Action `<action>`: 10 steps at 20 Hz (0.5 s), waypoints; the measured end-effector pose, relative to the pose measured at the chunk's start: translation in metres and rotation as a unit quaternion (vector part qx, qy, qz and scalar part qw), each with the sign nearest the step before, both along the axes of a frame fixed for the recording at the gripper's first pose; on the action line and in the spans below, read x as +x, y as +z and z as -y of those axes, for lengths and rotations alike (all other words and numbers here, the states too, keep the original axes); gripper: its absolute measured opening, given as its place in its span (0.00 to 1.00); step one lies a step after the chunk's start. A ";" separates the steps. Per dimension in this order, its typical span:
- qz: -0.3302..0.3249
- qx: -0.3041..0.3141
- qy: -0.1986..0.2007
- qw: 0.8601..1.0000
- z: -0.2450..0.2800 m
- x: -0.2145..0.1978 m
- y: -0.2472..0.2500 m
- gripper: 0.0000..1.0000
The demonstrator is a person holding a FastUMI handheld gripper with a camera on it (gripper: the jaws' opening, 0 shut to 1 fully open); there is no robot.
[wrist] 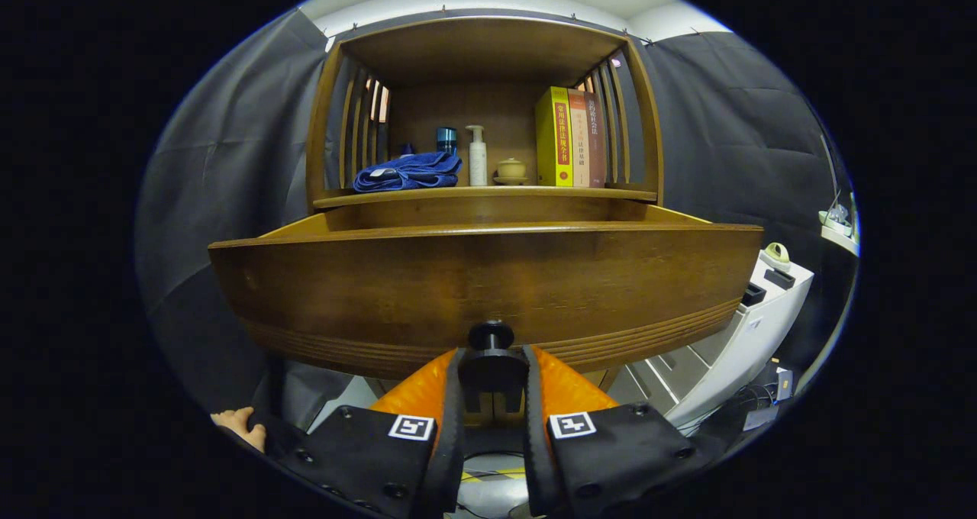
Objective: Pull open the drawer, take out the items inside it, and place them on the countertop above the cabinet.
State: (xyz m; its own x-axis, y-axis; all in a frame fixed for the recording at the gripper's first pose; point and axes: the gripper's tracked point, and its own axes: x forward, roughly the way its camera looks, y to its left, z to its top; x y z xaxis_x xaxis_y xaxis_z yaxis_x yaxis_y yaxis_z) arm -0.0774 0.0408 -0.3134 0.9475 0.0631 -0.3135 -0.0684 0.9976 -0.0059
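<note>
Claw clamped on the drawer knob, fingers either side, so the drawer slides out from under the worktop.

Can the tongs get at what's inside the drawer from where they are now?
Probably not yet. The tongs sit low, closed on the knob, and the drawer front stands between them and the interior; they'd need to release and come over its top edge.

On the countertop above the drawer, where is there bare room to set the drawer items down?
With the hand-held gripper shut on the drawer knob, bare countertop shows along the front edge, and narrowly between the small teapot and the books. Crowded from the blue cloth through the dark cup and pump bottle.
</note>
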 end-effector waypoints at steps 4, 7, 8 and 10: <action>0.009 -0.016 -0.004 1.000 0.003 -0.014 0.001 0.42; 0.004 0.000 -0.002 1.000 0.002 -0.010 -0.002 0.43; 0.000 0.005 0.000 1.000 0.001 -0.010 0.000 0.43; -0.016 0.009 -0.005 1.000 0.002 -0.010 -0.001 0.48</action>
